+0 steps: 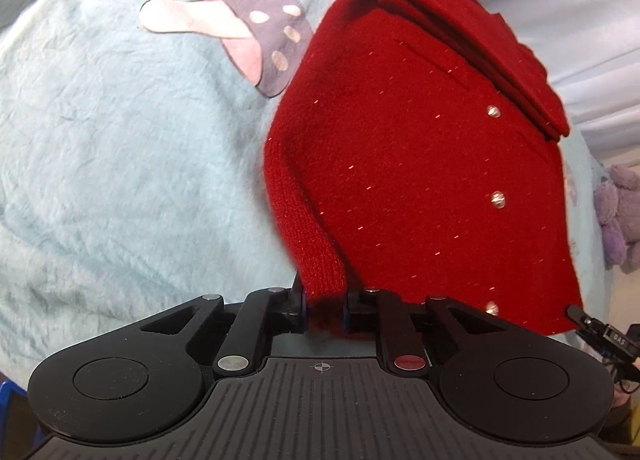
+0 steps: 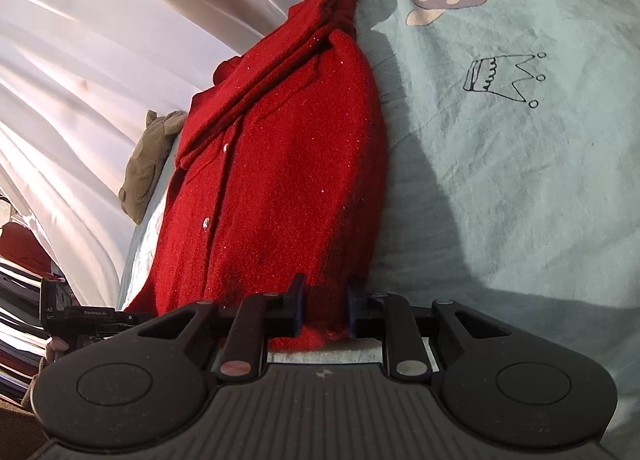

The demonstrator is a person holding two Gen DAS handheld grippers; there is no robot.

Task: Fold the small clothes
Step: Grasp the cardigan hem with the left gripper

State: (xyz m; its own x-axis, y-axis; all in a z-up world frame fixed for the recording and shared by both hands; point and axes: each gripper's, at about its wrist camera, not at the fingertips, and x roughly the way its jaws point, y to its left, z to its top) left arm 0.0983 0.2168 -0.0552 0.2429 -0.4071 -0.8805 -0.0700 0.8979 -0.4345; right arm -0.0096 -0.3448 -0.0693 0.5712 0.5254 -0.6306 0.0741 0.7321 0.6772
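1 red cardigan [image 1: 404, 164] is seen spread over a pale blue blanket [image 1: 120, 164], filling the centre and right of the left wrist view and running from the bottom centre to the upper middle of the right wrist view [image 2: 276, 164]. Its lower hem is pinched at 2 places. In the left wrist view the left gripper [image 1: 325, 310] is closed narrowly on a rolled corner of the knit at the bottom centre of the frame, red fabric being seen between its 2 fingers. In the right wrist view the right gripper [image 2: 323, 310] is likewise clamped on the hem at the bottom centre, with a fold of red cloth bunched between the 2 fingers. 4 silver buttons [image 1: 494, 111] are counted along the placket at the right of the left wrist view; only 2 can be made out in the right wrist view. A folded sleeve or collar part is laid across the top of the garment in the upper right of the left wrist view. 1 mushroom print [image 1: 256, 24] is shown on the blanket at the upper left of that frame, and 1 crown drawing [image 2: 506, 76] at the upper right of the right wrist view. 1 purple plush toy [image 1: 620, 216] is seen at the right edge of the left wrist view, and 1 olive plush toy [image 2: 150, 164] at the left middle of the right wrist view, beside the white curtain [image 2: 80, 60]
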